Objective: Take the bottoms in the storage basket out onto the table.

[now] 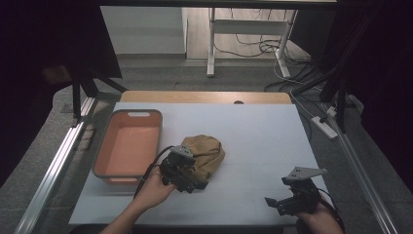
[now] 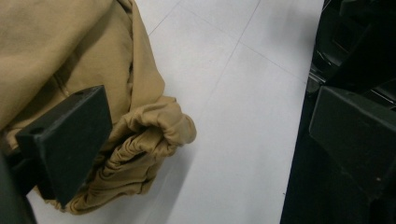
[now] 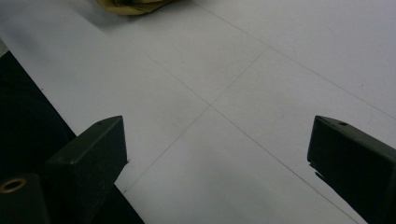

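Observation:
A crumpled tan cloth (image 1: 207, 150) lies in the middle of the white table (image 1: 253, 131). My left gripper (image 1: 192, 181) sits at the cloth's near edge, held in a hand. In the left gripper view my left gripper (image 2: 210, 121) is open, one jaw resting against the cloth (image 2: 70, 51) and its gathered elastic cuff (image 2: 154, 135), the other far off over the table edge. My right gripper (image 1: 272, 202) is low at the table's near right corner. It (image 3: 219, 144) stands open over bare table, with a bit of the cloth (image 3: 130, 5) far ahead.
A salmon plastic bin (image 1: 127, 113) stands at the table's left, beside the cloth, with nothing visible in it. Bare white surface spreads between the cloth and the right gripper. The table's front edge (image 3: 42, 93) lies close to both grippers.

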